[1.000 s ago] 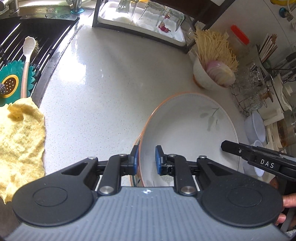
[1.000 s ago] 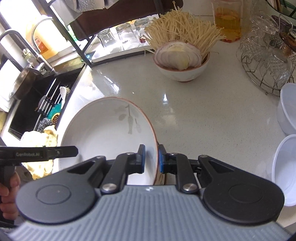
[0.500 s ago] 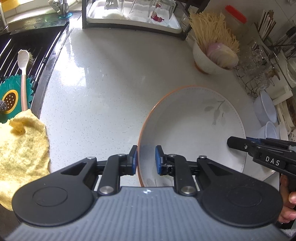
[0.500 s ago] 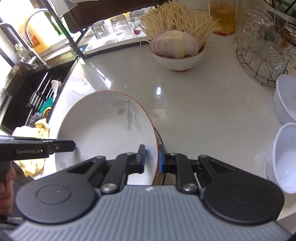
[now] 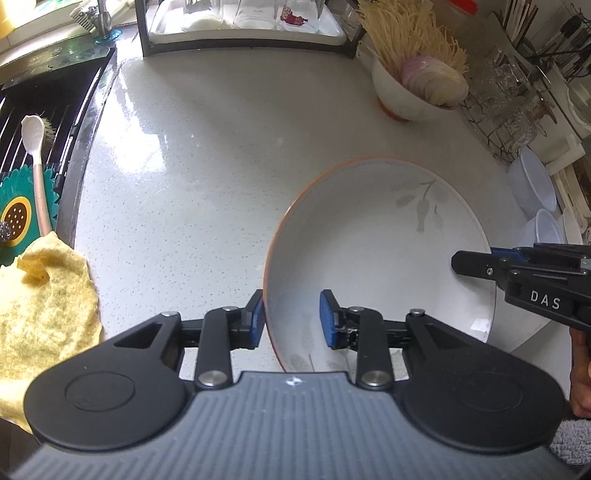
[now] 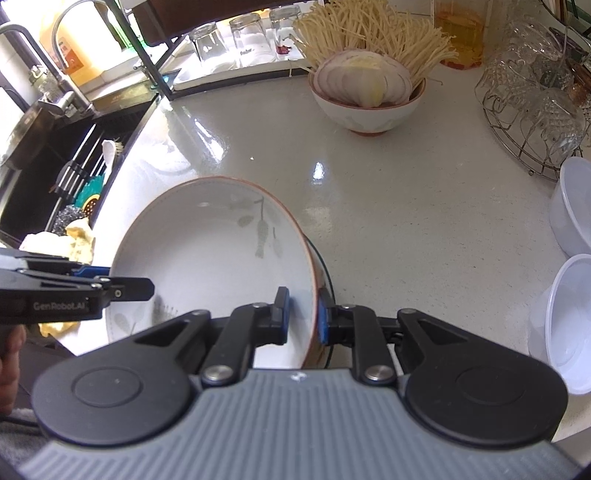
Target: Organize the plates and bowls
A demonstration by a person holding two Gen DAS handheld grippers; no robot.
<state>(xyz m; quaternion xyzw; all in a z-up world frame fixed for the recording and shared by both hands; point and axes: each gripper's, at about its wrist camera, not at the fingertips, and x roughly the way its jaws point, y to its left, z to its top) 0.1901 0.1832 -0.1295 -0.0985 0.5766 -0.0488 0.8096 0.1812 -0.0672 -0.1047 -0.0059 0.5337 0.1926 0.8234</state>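
Note:
A large white plate (image 5: 380,251) with an orange rim and a grey leaf print sits near the counter's front edge; it also shows in the right wrist view (image 6: 210,258). My left gripper (image 5: 291,319) straddles its left rim with the jaws apart, the left pad outside and the right pad inside, no longer pinching. My right gripper (image 6: 303,315) is shut on the plate's right rim. A second plate edge shows under the plate by the right gripper.
A bowl of onion and noodles (image 6: 367,92) stands at the back. Clear plastic bowls (image 6: 569,317) are at the right, a wire basket of glassware (image 6: 532,103) beyond them. The sink (image 5: 37,122) and a yellow cloth (image 5: 40,314) lie left. A glass rack (image 5: 243,26) stands behind.
My left gripper's jaws have opened wider around the plate's left rim. Both grippers and the plate have moved slightly lower and closer to the front edge.

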